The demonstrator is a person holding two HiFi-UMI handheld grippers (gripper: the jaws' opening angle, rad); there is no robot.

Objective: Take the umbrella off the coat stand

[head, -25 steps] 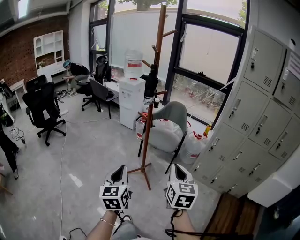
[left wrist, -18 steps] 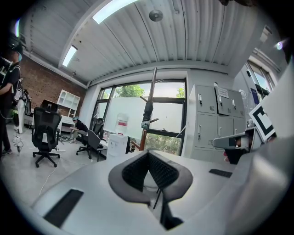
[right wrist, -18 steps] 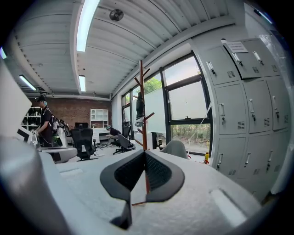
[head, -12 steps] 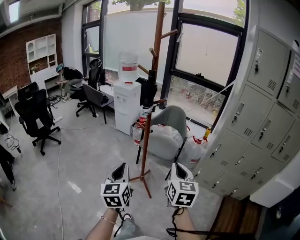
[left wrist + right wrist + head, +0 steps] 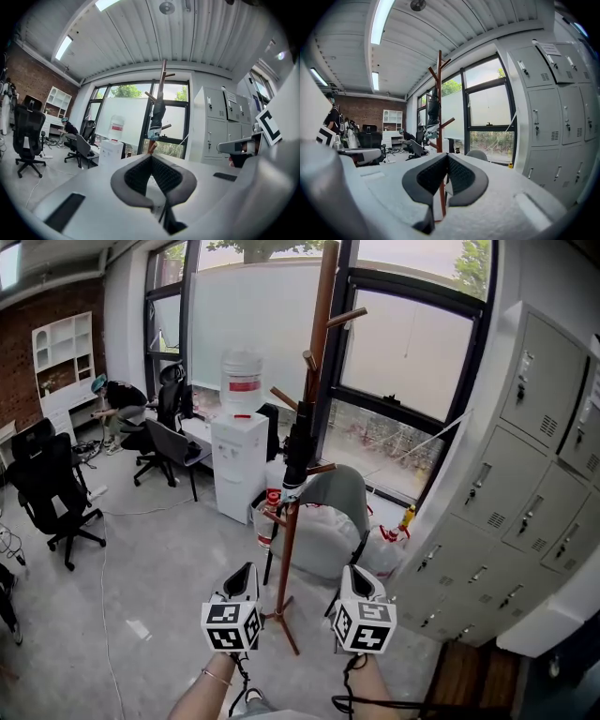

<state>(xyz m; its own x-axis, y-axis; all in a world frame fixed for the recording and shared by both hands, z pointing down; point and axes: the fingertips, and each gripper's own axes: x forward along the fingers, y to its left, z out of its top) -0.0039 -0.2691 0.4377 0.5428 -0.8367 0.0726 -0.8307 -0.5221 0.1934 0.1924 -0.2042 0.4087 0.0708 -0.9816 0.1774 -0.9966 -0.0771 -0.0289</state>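
Head view, lower centre: left gripper (image 5: pixel 246 572) and right gripper (image 5: pixel 349 570) side by side, marker cubes facing cam, both aimed toward coat stand (image 5: pixel 321 343). Well apart from stand; no contact w/ anything.

Left gripper view: jaws pressed together at tips, nothing between pads. Right gripper view: jaws likewise pressed together, empty.

Coat stand: brown wooden pole w/ angled pegs, upright, centre of head view, feet on grey floor (image 5: pixel 141 559) between the two grippers as framed. Also seen centre-top in left gripper view (image 5: pixel 162 77) and left of centre in right gripper view (image 5: pixel 439 70).

Umbrella (image 5: pixel 298 448): dark, folded, hanging on stand at mid height, close along pole, lower end light-coloured. Visible above jaw tips in left gripper view (image 5: pixel 158 117); upper left of centre in right gripper view (image 5: pixel 433 108).

Surroundings, head view:
- White water dispenser (image 5: pixel 236 465) w/ bottle on top, just left of stand.
- Grey chair (image 5: pixel 336 491) just behind stand, white bags beside it.
- Grey lockers (image 5: pixel 525 502) along right side.
- Large windows (image 5: pixel 403 343) behind stand.
- Black office chair (image 5: pixel 45 486) at left edge.
- Person (image 5: pixel 112 401) bent over at a counter, upper left, far from stand.
- White shelf unit (image 5: pixel 62 362) on brick wall, upper left.
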